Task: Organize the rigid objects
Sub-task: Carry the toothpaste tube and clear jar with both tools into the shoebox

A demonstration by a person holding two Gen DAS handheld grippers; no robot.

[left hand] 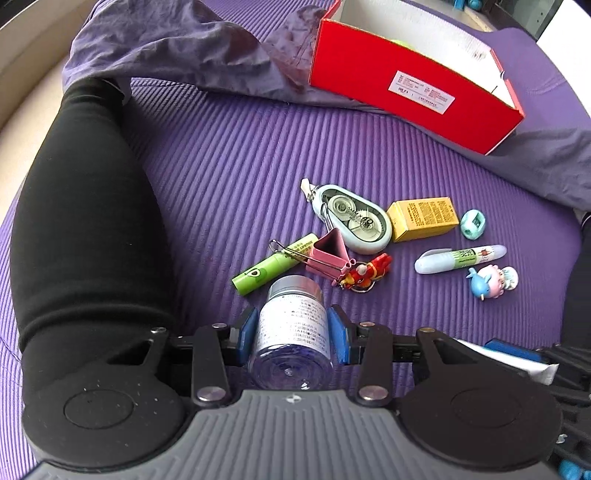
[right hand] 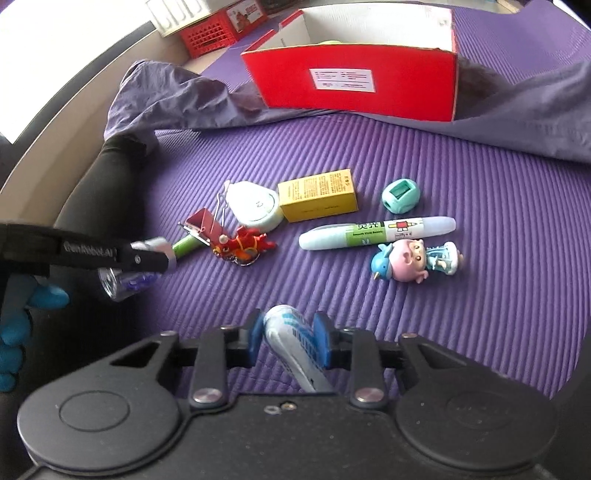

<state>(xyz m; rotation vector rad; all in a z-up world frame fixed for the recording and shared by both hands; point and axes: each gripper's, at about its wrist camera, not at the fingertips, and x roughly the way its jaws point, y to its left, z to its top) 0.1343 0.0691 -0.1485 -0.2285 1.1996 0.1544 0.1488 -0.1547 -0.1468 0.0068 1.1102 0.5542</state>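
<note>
My left gripper (left hand: 294, 326) is shut on a clear bottle (left hand: 291, 332) with a silver cap and white label, held above the purple mat; the bottle also shows in the right wrist view (right hand: 125, 282). My right gripper (right hand: 290, 334) is shut on a white and blue tube (right hand: 295, 343). A red open box (left hand: 410, 88) stands at the back, and also in the right wrist view (right hand: 351, 81). Small objects lie on the mat: correction tape (left hand: 354, 218), yellow box (left hand: 423, 218), pink binder clip (left hand: 328, 254), green stick (left hand: 269, 269), red toy (left hand: 365, 275), pen (right hand: 376, 232), doll (right hand: 413, 260), teal sharpener (right hand: 400, 194).
A grey-purple cloth (left hand: 177, 44) lies bunched behind and beside the red box. A black sleeve (left hand: 85, 206) lies along the left of the mat. A red crate (right hand: 210, 31) stands beyond the mat. A blue-gloved hand (right hand: 22, 314) holds the left gripper.
</note>
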